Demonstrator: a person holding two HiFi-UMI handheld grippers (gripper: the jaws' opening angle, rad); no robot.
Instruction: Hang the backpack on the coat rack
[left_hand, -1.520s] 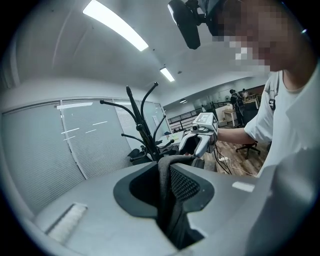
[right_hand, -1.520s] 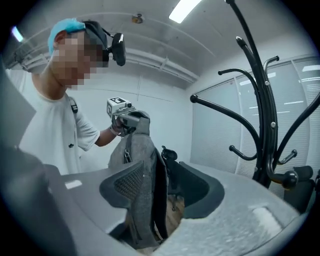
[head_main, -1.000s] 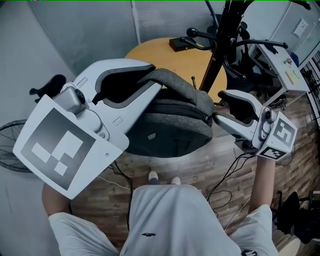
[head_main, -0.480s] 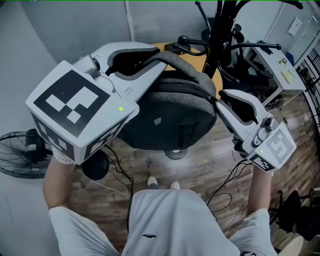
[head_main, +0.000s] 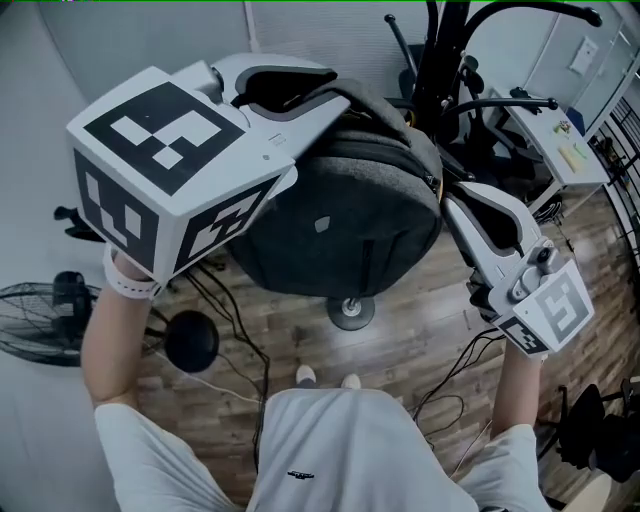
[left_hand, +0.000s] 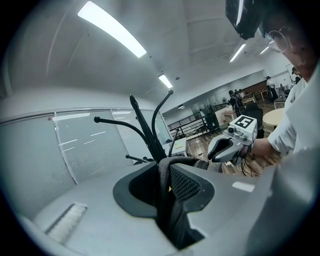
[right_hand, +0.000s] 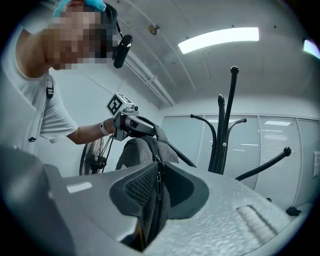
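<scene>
Backpack (head_main: 340, 225) in grey fabric hangs clear of the wooden floor (head_main: 420, 330), carried between two hand-held grippers in the head view. The left gripper (head_main: 318, 88) reaches in from the upper left over the top of the bag. The right gripper (head_main: 448, 198) meets the bag's right side at the zip. The black coat rack (head_main: 447, 40) stands just behind the bag, its curved arms spreading above and to the right. A floor fan (head_main: 35, 325) sits at the far left.

In the left gripper view, the jaws are clamped part-way closed on the bag's dark strap (left_hand: 162, 200), which runs up between the pads and bends away over the front. The coat rack's hooks (left_hand: 150, 135) rise just beyond the jaw tips. The right gripper (left_hand: 232, 142) shows farther off at the right.

In the right gripper view, the jaws are closing on the backpack's zipped edge (right_hand: 156, 190), with the fabric pinched between the ribbed pad and the opposite jaw. The rest of the bag (right_hand: 137, 150) rises beyond the tips toward the left gripper (right_hand: 129, 122), held in a person's hand. The coat rack (right_hand: 222, 135) stands upright to the right of the bag, near it but not touching it.
</scene>
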